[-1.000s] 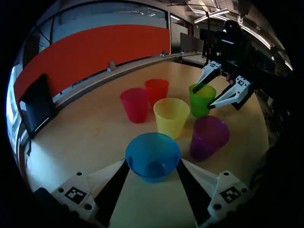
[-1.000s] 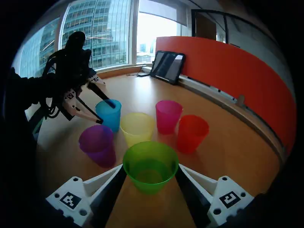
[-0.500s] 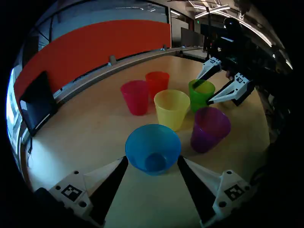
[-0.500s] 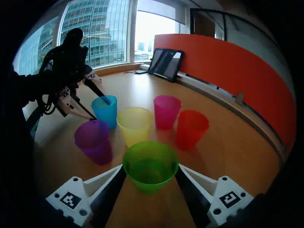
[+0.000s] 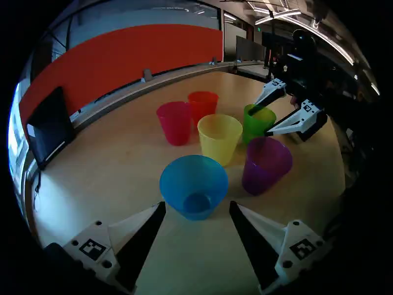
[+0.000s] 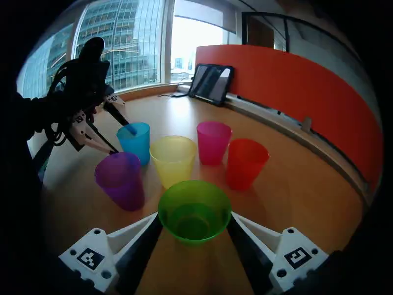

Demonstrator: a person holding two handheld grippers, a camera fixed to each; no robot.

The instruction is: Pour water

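Right gripper view: hard daylight from the windows (image 6: 147, 44), blown out mid-pane, person's arm (image 6: 24, 118) backlit to silhouette, glare streak on the tabletop (image 6: 179, 112). Left gripper view dimmer, lit by ceiling strips (image 5: 280, 14). Both sharp at centre, green cup (image 6: 194, 211) glowing translucent, fisheye bending hard at the edges.

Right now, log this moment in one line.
left claw: around blue cup, grip unclear | right claw: holding green cup | green cup upright
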